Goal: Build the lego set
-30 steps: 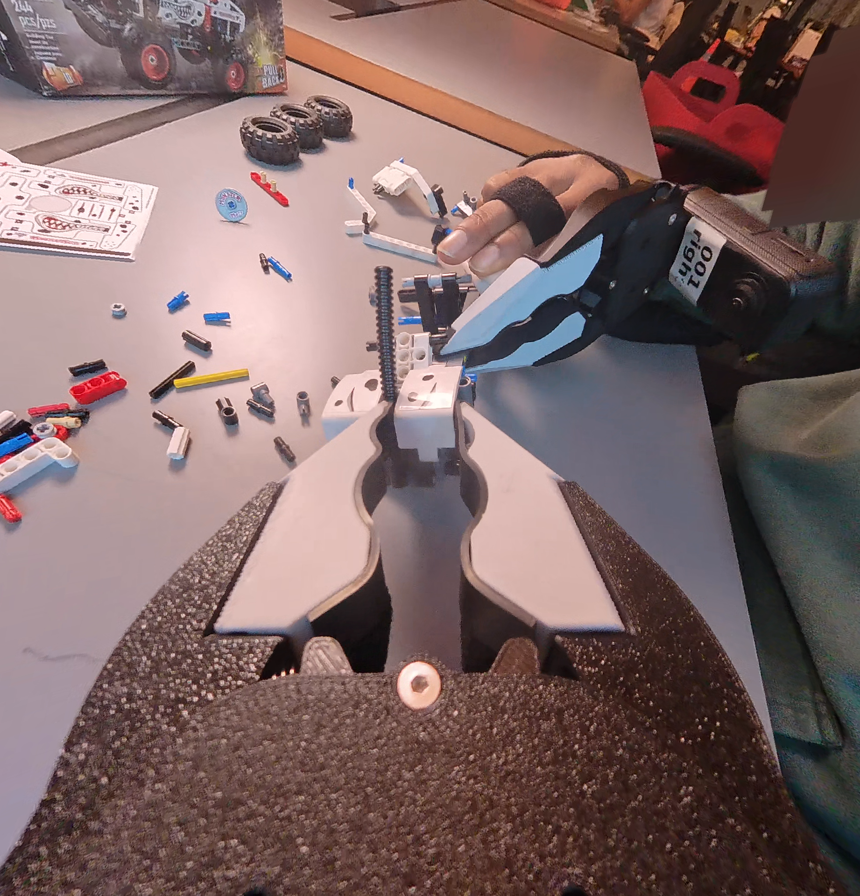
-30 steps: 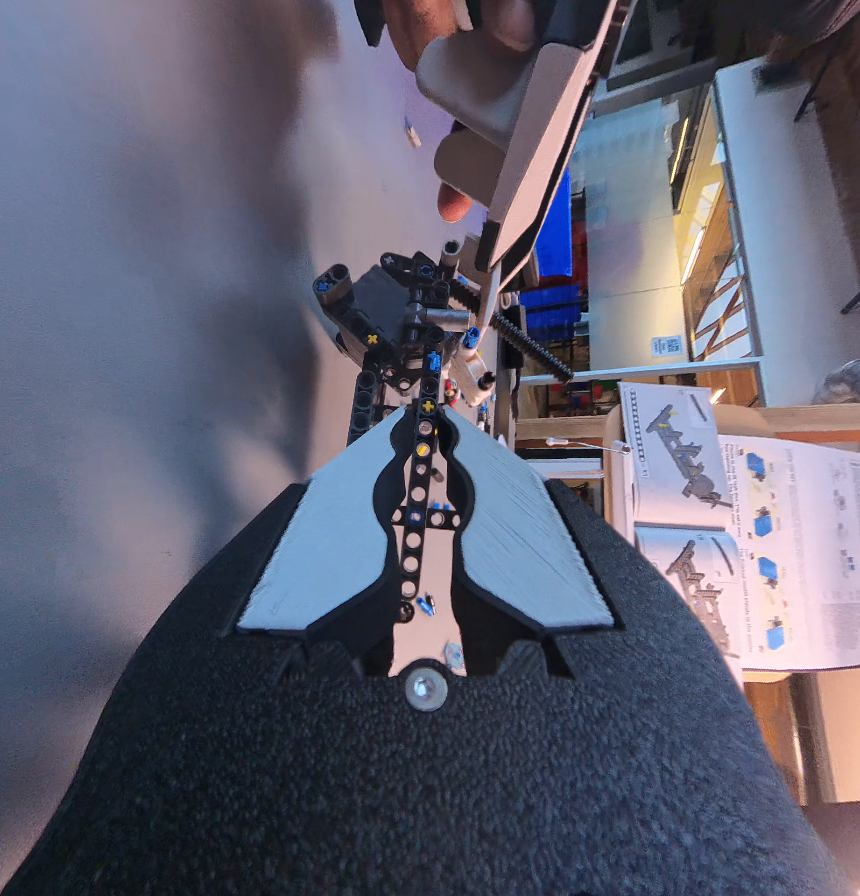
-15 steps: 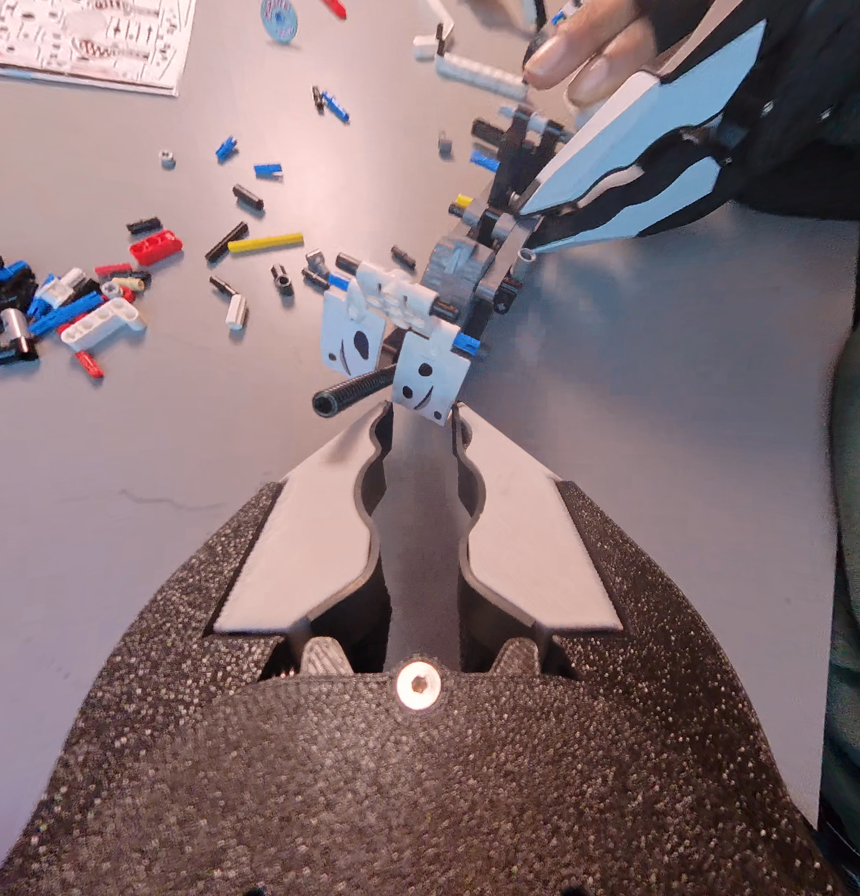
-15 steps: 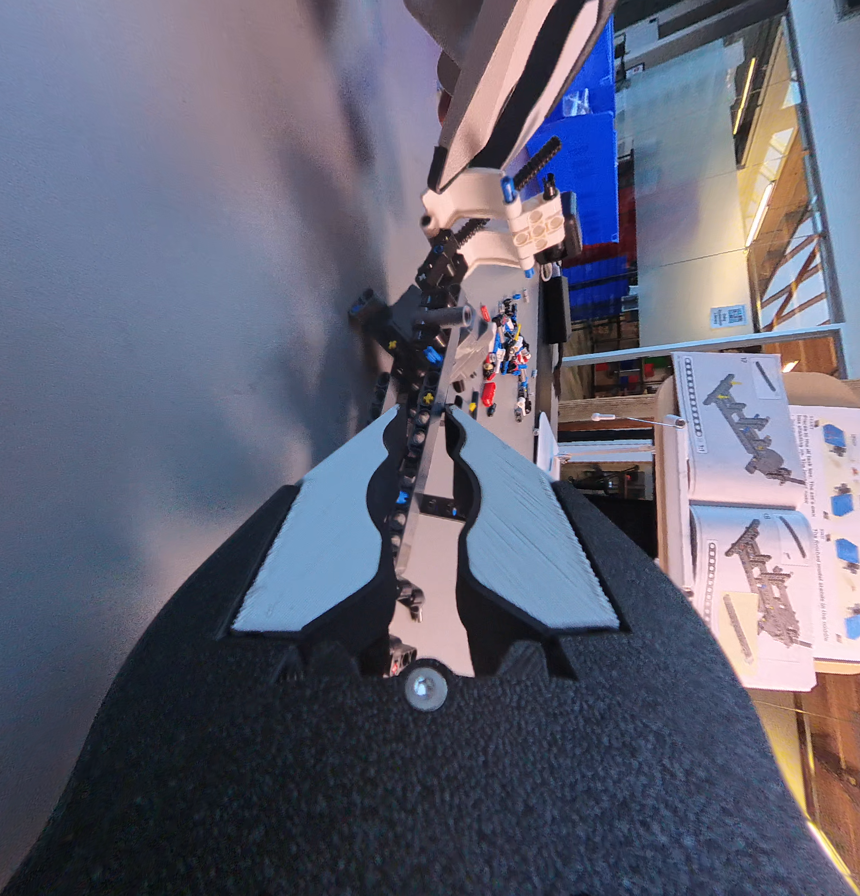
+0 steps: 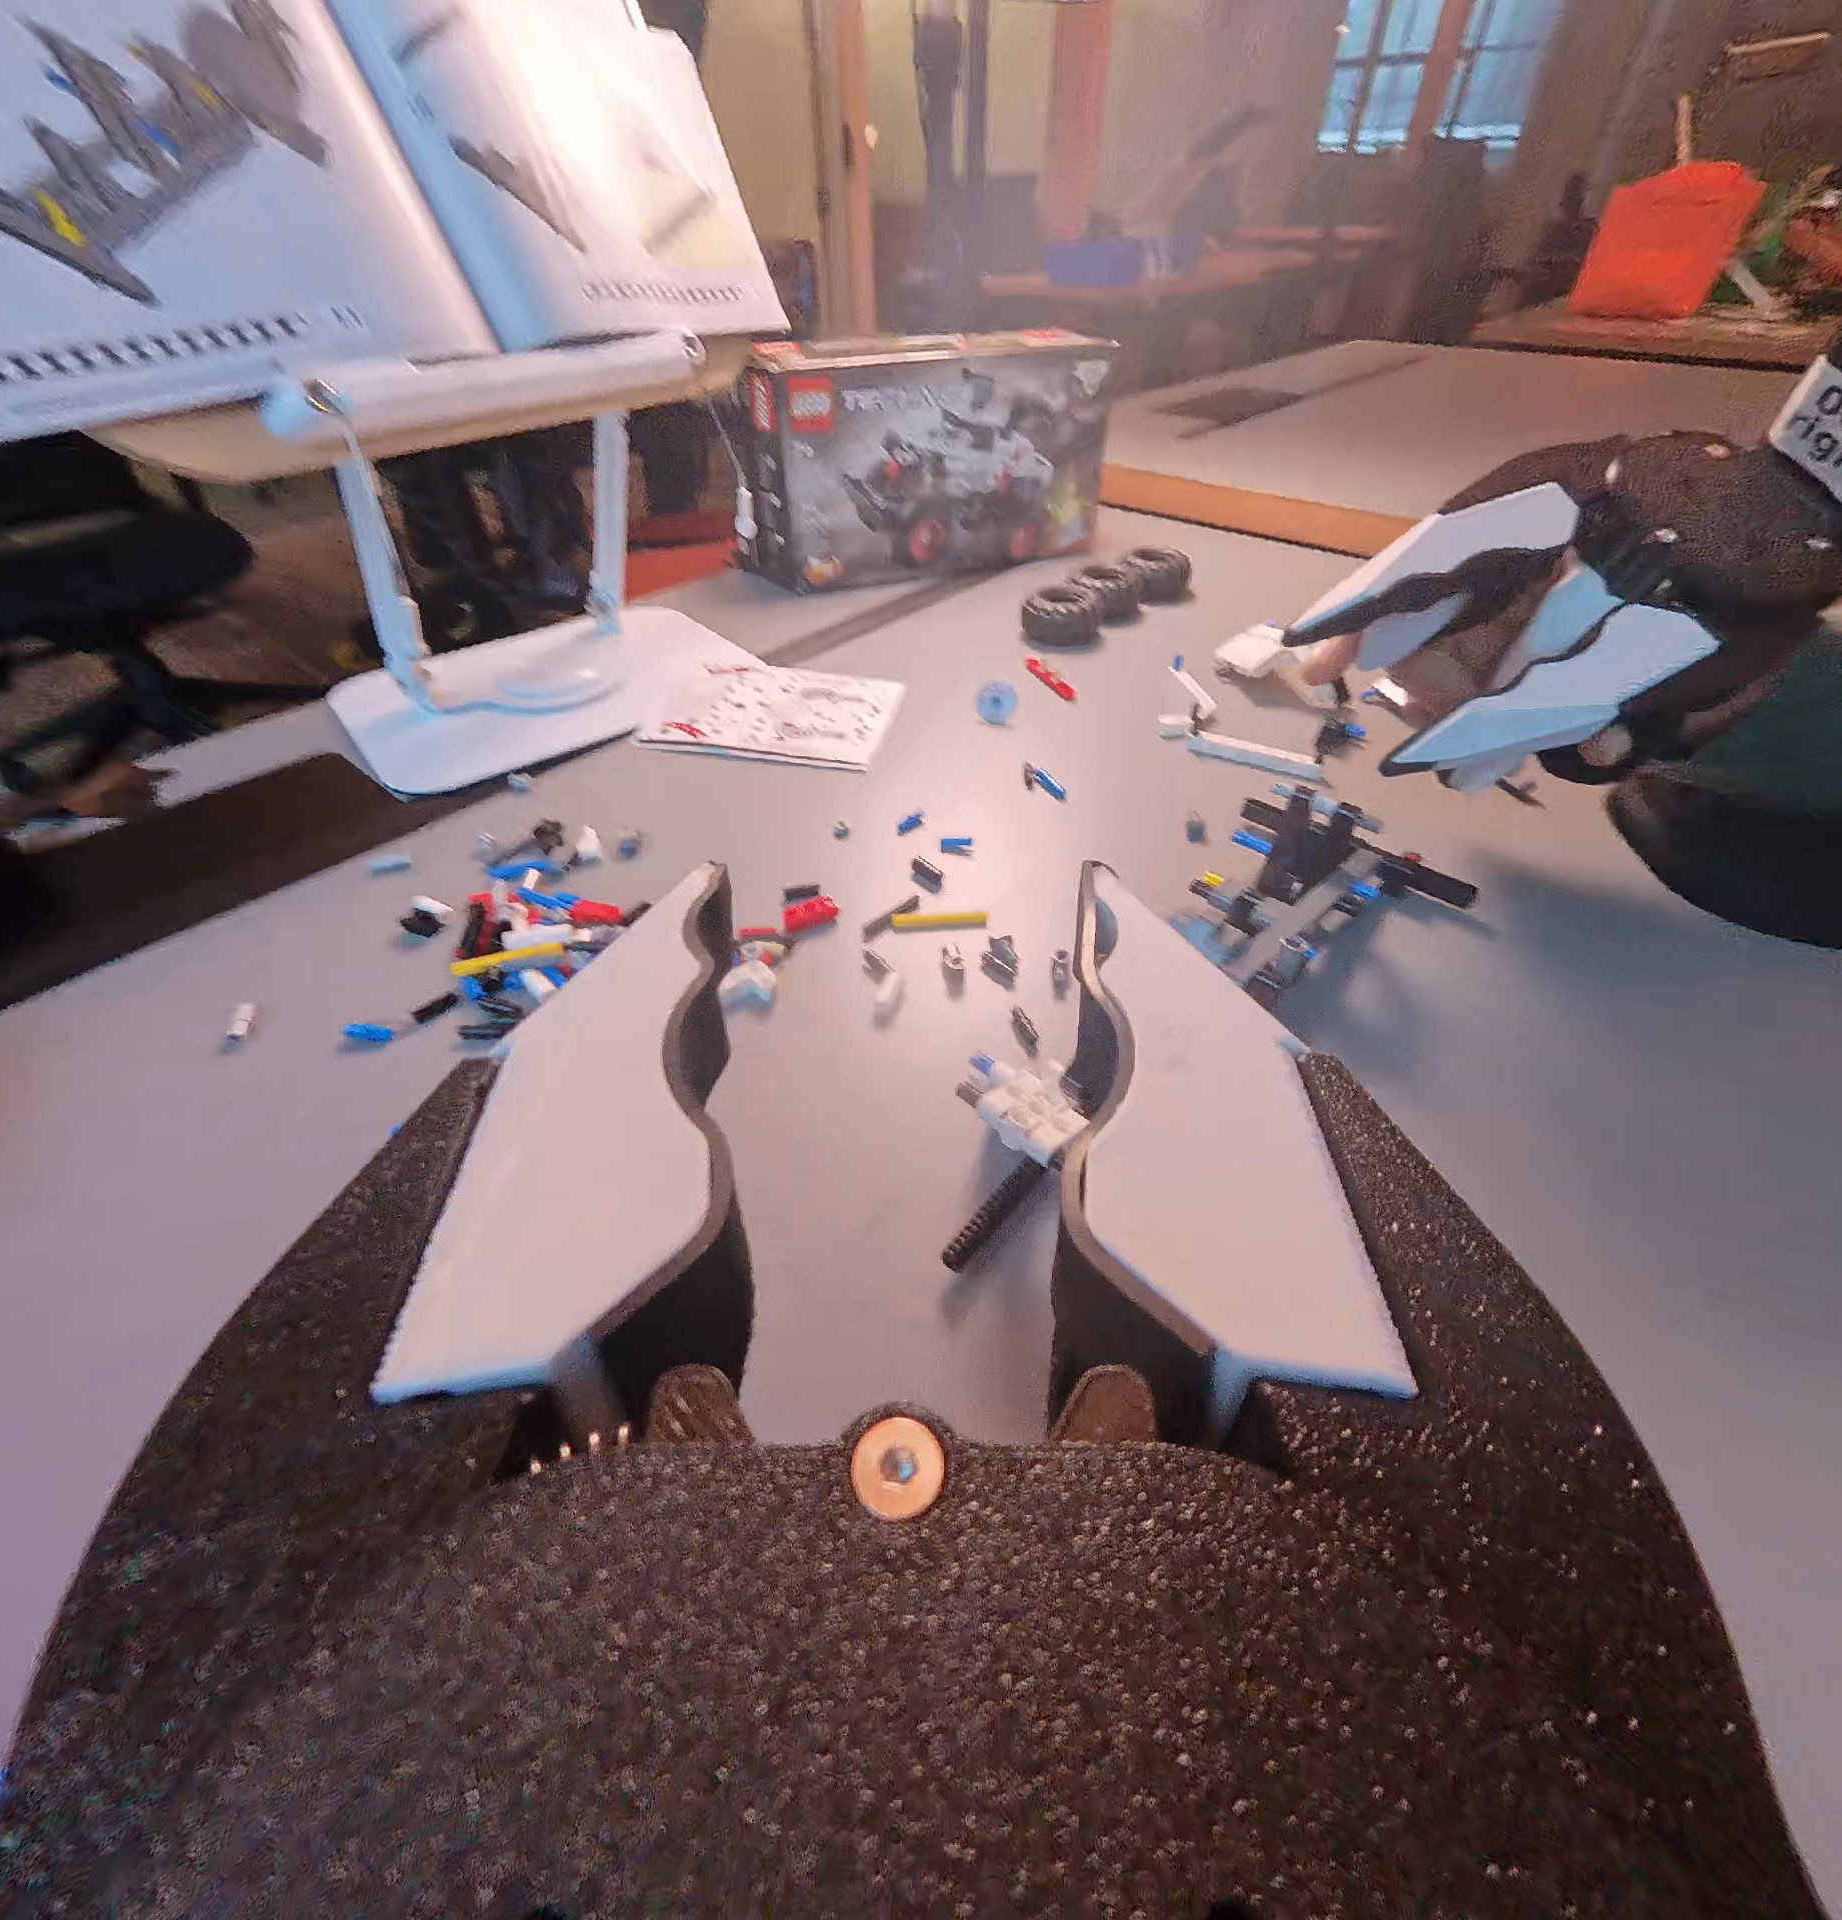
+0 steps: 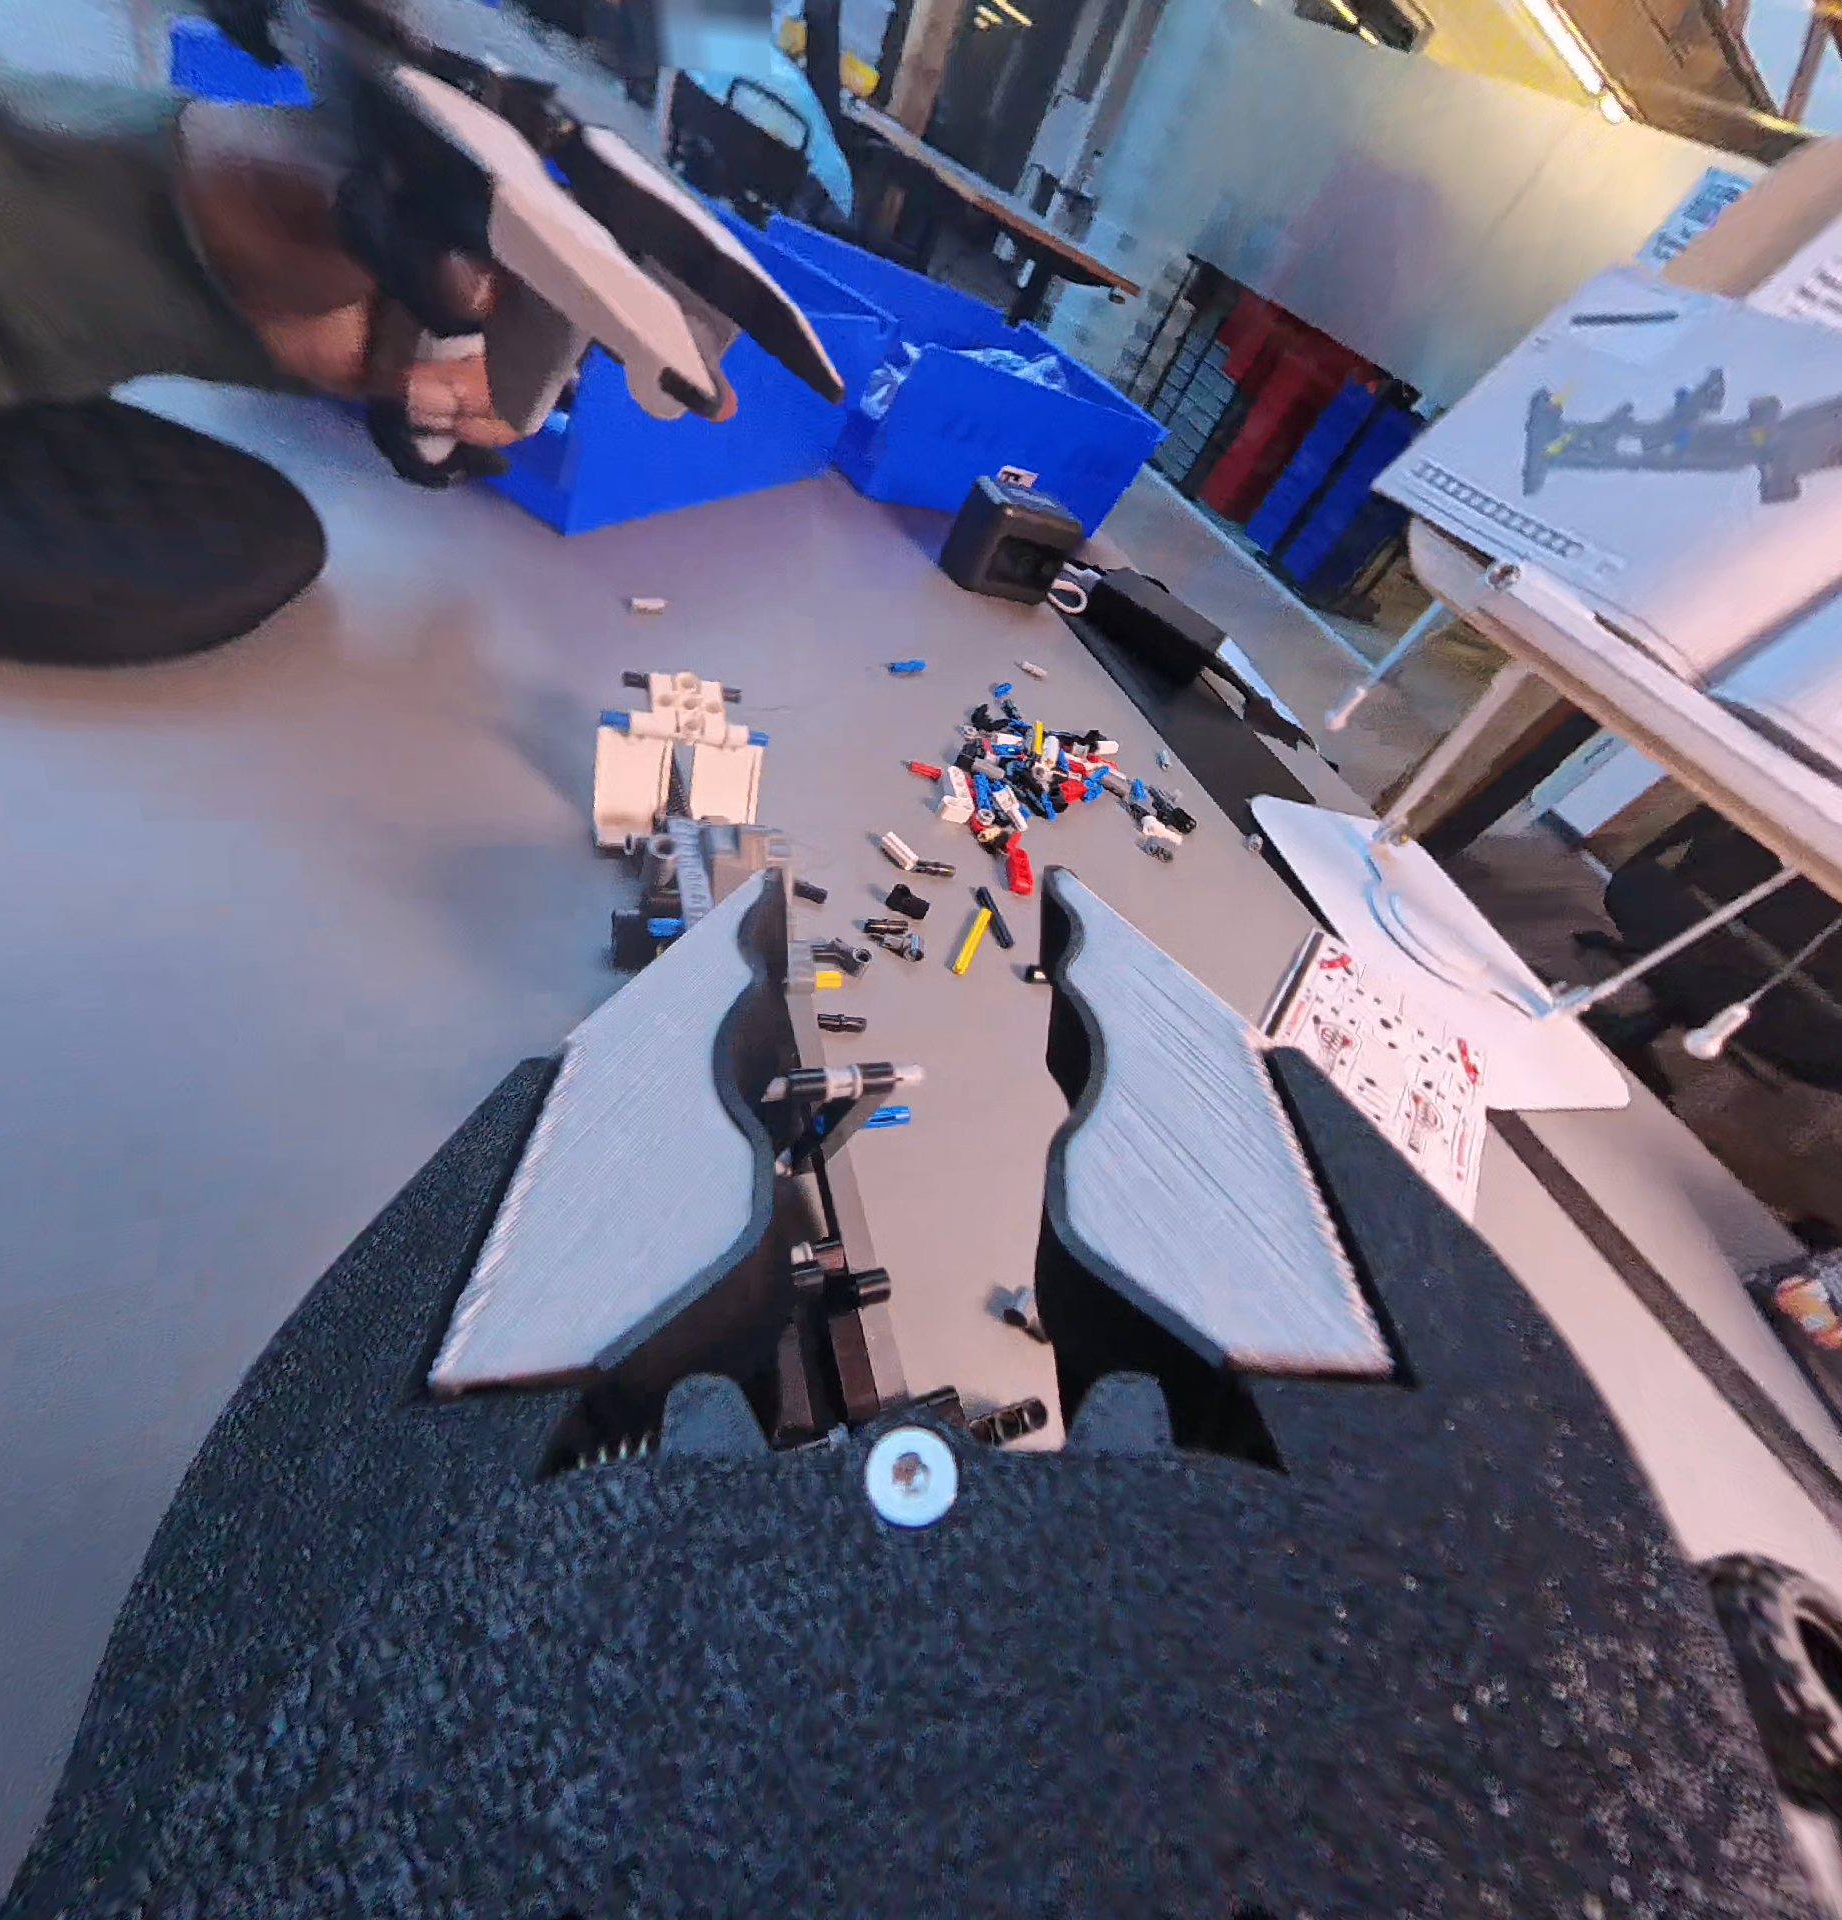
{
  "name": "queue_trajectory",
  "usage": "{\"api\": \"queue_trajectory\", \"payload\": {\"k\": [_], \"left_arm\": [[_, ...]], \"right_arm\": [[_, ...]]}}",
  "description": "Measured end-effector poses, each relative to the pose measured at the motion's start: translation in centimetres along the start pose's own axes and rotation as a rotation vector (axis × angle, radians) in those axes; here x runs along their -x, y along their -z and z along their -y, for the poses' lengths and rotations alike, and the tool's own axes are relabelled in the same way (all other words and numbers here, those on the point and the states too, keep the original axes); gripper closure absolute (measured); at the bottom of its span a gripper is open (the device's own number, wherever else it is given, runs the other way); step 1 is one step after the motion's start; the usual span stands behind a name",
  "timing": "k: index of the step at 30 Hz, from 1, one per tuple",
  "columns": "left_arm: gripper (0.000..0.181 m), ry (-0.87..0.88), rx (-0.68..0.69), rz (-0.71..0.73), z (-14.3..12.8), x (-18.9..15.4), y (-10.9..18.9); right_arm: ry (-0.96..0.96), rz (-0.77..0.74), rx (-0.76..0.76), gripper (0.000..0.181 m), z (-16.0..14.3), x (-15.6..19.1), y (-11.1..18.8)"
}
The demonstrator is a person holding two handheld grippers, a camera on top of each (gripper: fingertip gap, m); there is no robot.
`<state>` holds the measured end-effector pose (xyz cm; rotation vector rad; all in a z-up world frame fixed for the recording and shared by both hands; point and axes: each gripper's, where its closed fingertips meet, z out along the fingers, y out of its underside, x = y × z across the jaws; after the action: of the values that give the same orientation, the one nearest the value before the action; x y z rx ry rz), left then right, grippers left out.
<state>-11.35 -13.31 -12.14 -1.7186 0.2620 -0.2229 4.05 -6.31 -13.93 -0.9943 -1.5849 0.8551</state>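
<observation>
With both the left gripper (image 5: 901,904) and right gripper (image 6: 912,894) spread wide and empty, the half-built chassis (image 6: 688,821) lies flat on the table (image 5: 1519,1143), so choose the next piece from the loose pile (image 6: 1042,774) first.

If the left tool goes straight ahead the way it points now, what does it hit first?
Probably the table between its open fingers, near the small black pins and yellow rod. Depth is unclear.

Indoor light, fairly bright w/ warm glow far back. Soft shadows on the grey table (image 5: 1519,1143). Far bg & instruction booklet (image 5: 325,187) motion-blurred; strong fisheye bending at edges in both views.
</observation>
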Motion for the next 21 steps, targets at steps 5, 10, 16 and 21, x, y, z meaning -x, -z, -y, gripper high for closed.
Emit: {"api": "queue_trajectory", "payload": {"k": [5,10,16,21], "left_arm": [[0.109,-0.049,-0.062,0.124,0.4,1.1,-0.6],[0.105,-0.049,-0.049,0.166,-0.6,1.4,-1.8],[0.105,-0.013,-0.097,0.205,0.0,2.2,-3.0],[0.106,-0.023,-0.15,0.273,1.0,3.7,-4.3]], "right_arm": [[-0.095,-0.066,-0.014,0.132,-0.5,-1.9,0.2],[-0.148,-0.107,-0.032,0.133,-0.7,-3.1,0.4],[-0.193,-0.141,-0.052,0.136,-1.1,-4.2,0.5],[-0.23,-0.16,-0.072,0.139,-1.2,-4.7,0.5]]}}
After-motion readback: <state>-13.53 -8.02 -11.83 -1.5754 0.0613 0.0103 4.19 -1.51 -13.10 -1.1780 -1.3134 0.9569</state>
